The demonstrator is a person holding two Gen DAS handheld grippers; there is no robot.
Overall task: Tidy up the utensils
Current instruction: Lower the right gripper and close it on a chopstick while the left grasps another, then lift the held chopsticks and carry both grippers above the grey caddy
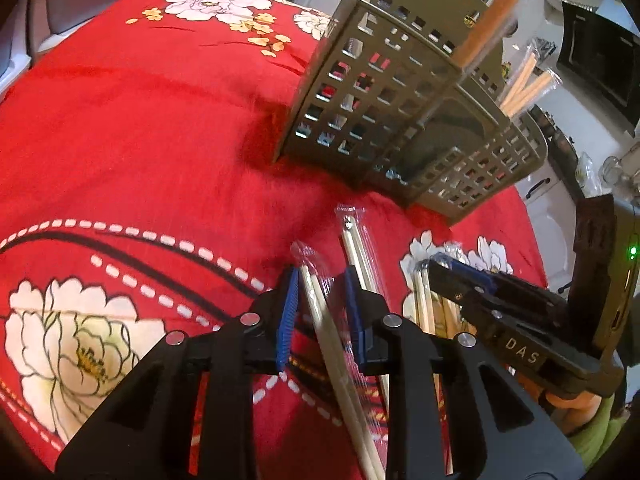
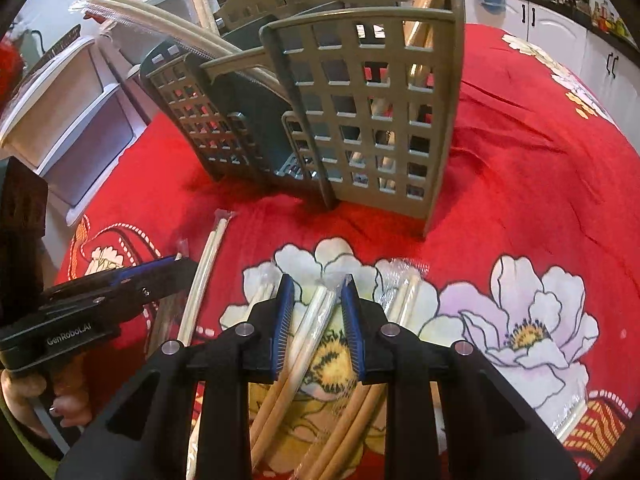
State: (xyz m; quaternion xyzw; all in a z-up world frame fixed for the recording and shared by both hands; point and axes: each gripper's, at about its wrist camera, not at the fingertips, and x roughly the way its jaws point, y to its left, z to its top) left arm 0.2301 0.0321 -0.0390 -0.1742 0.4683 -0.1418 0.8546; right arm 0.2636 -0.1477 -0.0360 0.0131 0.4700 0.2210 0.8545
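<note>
A grey lattice utensil caddy (image 1: 400,92) (image 2: 360,120) stands on the red floral cloth and holds several wrapped chopstick pairs. My left gripper (image 1: 321,276) is shut on a wrapped chopstick pair (image 1: 340,360) that runs back between its blue pads. In the right wrist view it shows at the left (image 2: 180,264). My right gripper (image 2: 317,280) is shut on another wrapped pair (image 2: 308,332), just over a pile of wrapped chopsticks (image 2: 404,296). From the left wrist view it comes in from the right (image 1: 432,266). One more wrapped pair (image 1: 360,252) (image 2: 204,264) lies loose between the two grippers.
The red cloth (image 1: 140,140) spreads wide to the left of the caddy. White plastic drawers (image 2: 60,120) stand past the table's left edge. White cabinets (image 2: 560,28) line the far wall. A person's hand (image 2: 24,392) holds the left gripper's handle.
</note>
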